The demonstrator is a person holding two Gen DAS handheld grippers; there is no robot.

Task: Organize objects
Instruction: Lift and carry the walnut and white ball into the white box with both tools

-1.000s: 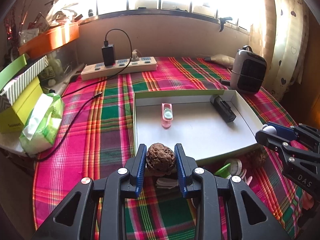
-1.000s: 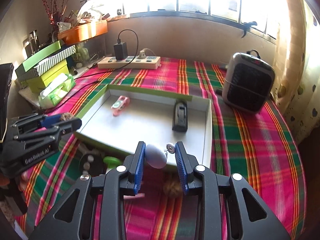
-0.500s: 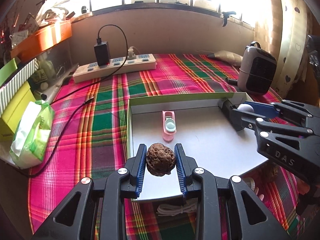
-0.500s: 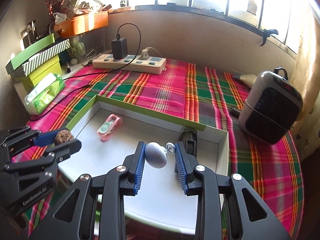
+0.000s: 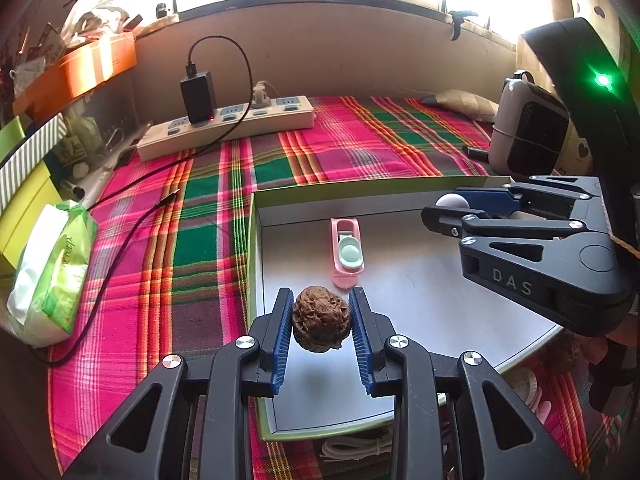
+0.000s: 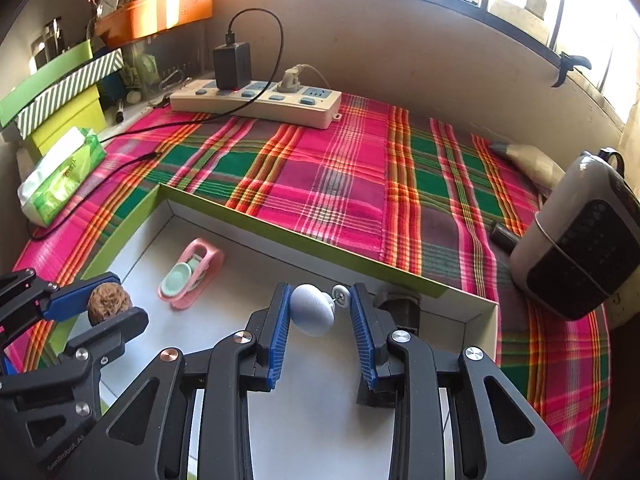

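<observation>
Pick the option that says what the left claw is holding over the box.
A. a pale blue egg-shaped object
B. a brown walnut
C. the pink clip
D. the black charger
B: in the left wrist view, the left claw has its blue pads on either side of the brown walnut above the box; the pink clip lies on the box floor.

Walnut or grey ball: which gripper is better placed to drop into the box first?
Left, marginally. The left gripper holds the walnut over bare box floor; the right gripper's grey ball hangs near the black item.
</observation>
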